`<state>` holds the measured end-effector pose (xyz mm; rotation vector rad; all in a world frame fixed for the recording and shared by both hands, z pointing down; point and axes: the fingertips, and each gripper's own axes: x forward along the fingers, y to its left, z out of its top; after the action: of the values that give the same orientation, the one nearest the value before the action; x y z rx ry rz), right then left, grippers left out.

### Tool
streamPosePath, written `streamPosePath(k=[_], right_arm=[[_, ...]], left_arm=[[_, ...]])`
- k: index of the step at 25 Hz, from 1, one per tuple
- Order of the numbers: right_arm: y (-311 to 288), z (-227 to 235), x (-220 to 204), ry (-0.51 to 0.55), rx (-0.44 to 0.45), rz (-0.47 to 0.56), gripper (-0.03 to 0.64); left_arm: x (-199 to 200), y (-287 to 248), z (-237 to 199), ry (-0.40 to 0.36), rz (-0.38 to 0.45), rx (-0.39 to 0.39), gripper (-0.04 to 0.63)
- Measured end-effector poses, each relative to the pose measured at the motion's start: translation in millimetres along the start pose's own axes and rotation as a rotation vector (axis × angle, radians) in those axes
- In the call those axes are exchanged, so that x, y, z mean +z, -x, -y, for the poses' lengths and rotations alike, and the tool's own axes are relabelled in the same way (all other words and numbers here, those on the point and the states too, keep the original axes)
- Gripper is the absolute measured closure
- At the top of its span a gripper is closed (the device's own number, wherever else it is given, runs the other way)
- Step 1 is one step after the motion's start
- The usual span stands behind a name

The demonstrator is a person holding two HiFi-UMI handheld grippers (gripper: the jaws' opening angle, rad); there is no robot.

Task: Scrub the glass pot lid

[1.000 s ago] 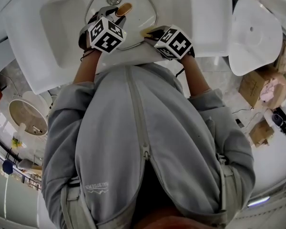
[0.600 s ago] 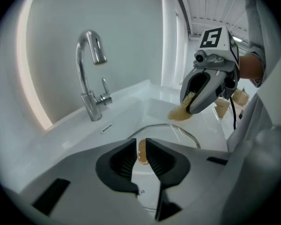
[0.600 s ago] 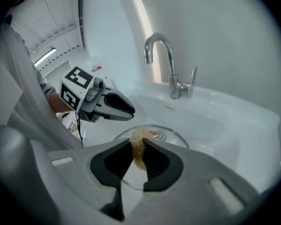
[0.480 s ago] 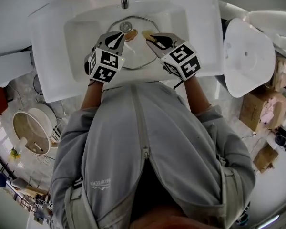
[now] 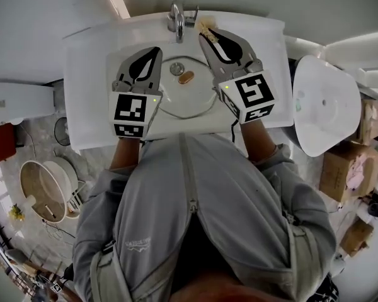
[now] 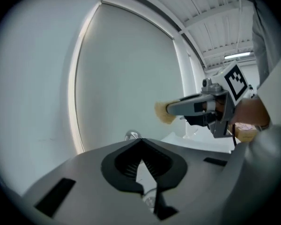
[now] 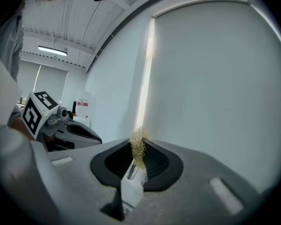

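— While both grippers hang over the sink [image 5: 88,74], can you confirm from your screen what I'm holding?
— Your right gripper [image 5: 206,38] has its jaws clamped on the scrubber [image 5: 205,25]. In the right gripper view I see straw-coloured fibres poking out past the jaw tips. A pale stiff piece is pinched lower down between the pads.
— That matches what I see. And my left gripper [image 5: 156,51]?
— Its jaws have just been closing and now meet at the tips, with nothing between them. The left gripper view shows that plainly.
— Where's the lid [image 5: 190,102]?
— It lies flat in the basin, top centre of the head view. Its knob [image 5: 186,77] faces up, close beside the drain [image 5: 176,68]. The lid shows in the gap between the two grippers, apart from both.
— I read both grippers as pointing toward the tap [image 5: 176,19] and the wall behind it, side by side.
— Yes. The scrubber sits at the upper centre of the frame, just right of the tap. In the left gripper view your right gripper shows at the right of the frame. The scrubber sticks out leftward from its tip.
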<state>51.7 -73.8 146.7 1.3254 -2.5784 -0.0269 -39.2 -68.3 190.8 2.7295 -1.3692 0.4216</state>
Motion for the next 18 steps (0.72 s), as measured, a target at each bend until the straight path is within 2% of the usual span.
streamPosePath(k=[3,6,9,18], right_arm=[[4,5,18,-0.035,-0.085,0.083,0.565],[14,2,12,-0.068,-0.142,0.112,0.565],[24,-2,3,-0.072,-0.173,0.133,0.565],[35,-5,-8,-0.059,-0.191,0.138,0.565]], left_arm=[[27,14,-12,0.08,0.097,0.069,0.589],[39,27,-17,0.126,0.17,0.136,0.589],[37,34,-14,0.105,0.198,0.178,0.589],[26,37,-2,0.066,0.199,0.195,0.589]])
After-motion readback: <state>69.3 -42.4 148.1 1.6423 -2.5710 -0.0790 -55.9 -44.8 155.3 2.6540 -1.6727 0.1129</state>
